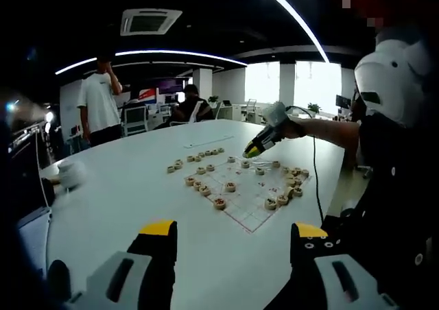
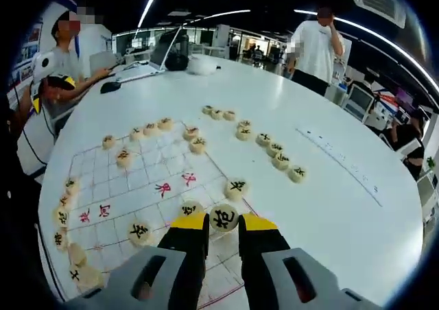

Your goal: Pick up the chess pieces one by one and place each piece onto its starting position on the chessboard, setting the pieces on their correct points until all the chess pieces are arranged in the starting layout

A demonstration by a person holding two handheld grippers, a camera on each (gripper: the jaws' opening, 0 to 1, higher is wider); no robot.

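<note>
Judging by the layout, the job is roughly half done: several discs sit on the chessboard point(image 2: 137, 186) along its edges, while a curved row of loose pieces point(image 2: 274, 156) waits off it at 2 o'clock. The right gripper point(image 2: 223, 228) is clamped on one chess piece point(image 2: 223, 217), low over the board's near edge. The left gripper point(image 1: 233, 238) hangs well back, jaws apart and empty.

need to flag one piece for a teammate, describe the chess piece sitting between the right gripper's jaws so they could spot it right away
On the white table, find the chessboard sheet with its red grid. At its near edge, the right gripper has yellow-tipped jaws. Between them sits a round pale chess piece with a black character, the one piece flanked by the jaws.
</note>
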